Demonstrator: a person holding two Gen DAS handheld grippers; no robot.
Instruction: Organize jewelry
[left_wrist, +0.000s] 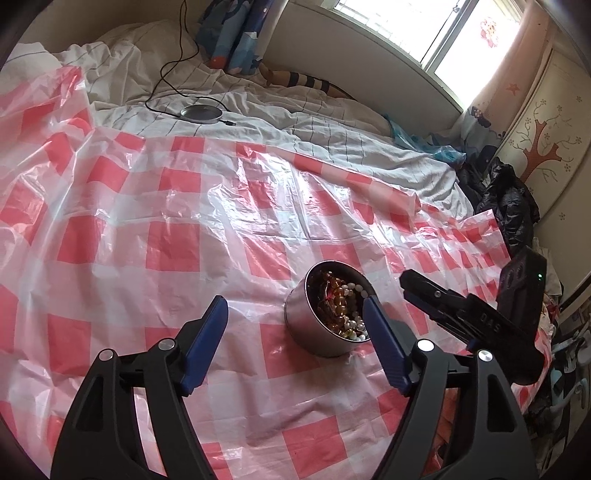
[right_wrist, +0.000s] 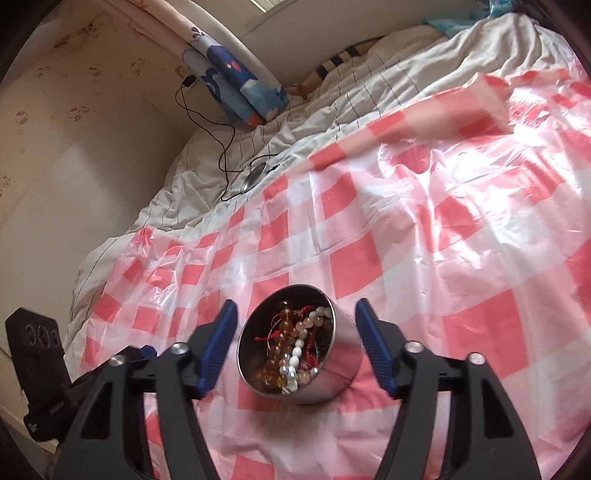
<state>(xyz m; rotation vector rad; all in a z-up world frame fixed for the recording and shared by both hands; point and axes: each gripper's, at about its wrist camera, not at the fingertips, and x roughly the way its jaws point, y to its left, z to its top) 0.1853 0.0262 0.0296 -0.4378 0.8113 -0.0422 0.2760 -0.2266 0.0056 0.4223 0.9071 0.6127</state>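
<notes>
Standing near the checked plastic sheet's (right_wrist: 424, 240) front edge, the bead-filled tin (right_wrist: 301, 352) sits unheld between the wide-open right gripper (right_wrist: 295, 317); the left gripper (left_wrist: 295, 314) gapes empty.

Bright window (left_wrist: 454, 40) daylight, glare on plastic sheet (left_wrist: 258, 206), fisheye-bent edges

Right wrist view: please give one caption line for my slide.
Open right gripper straddles a steel tin of beaded bracelets on a pink-checked plastic sheet.

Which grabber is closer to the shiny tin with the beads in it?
Right, most likely. The right gripper is open with the tin sitting between its blue fingers. The left gripper is open too, but the tin sits off by its right finger, not centered.
</notes>
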